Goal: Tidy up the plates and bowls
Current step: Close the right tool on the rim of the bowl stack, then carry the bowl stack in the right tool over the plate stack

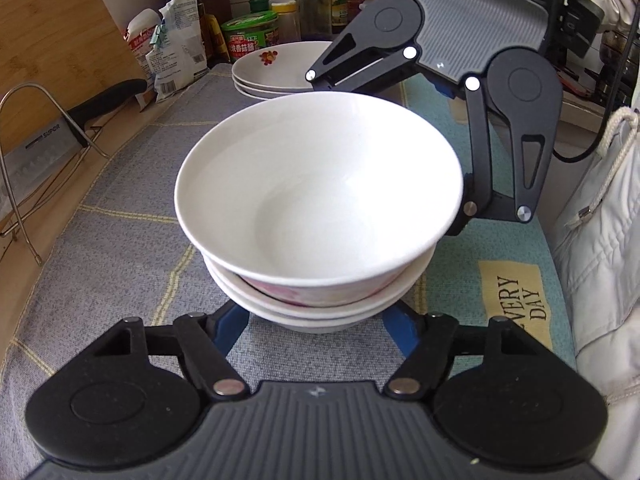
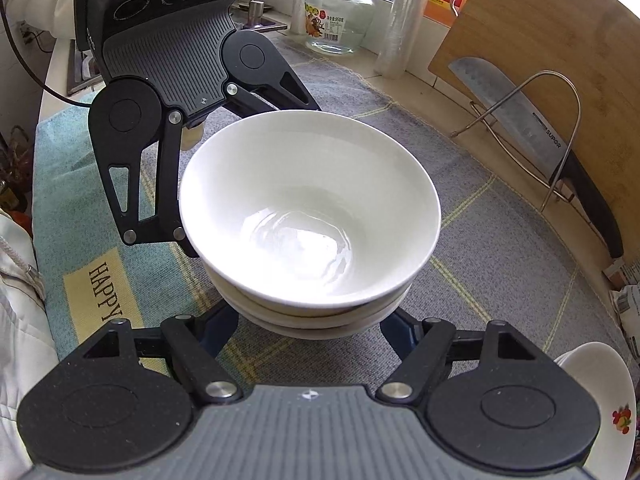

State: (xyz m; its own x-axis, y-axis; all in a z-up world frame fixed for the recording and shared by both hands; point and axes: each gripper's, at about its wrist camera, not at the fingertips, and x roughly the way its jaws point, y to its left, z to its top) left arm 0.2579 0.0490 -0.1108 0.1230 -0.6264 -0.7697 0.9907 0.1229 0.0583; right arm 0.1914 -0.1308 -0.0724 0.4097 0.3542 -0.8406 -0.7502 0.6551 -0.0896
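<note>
Your two grippers flanked the bowl stack (image 1: 316, 216) from opposite sides, fingers spread wide around its base. Behind the stack, the plate stack (image 1: 276, 68) and the jars and bottles (image 1: 256, 36) closed off the far end. The knife rack (image 2: 532, 132) and cutting board (image 2: 540, 28) blocked the wall side; bare mat (image 1: 120, 216) lay between.

Black claw (image 1: 316, 322), silver screws, ribbed grey body.

Bowl stack (image 1: 320, 208) hides fingertips of both grippers; plate stack (image 2: 608, 408) cut by frame edge.
</note>
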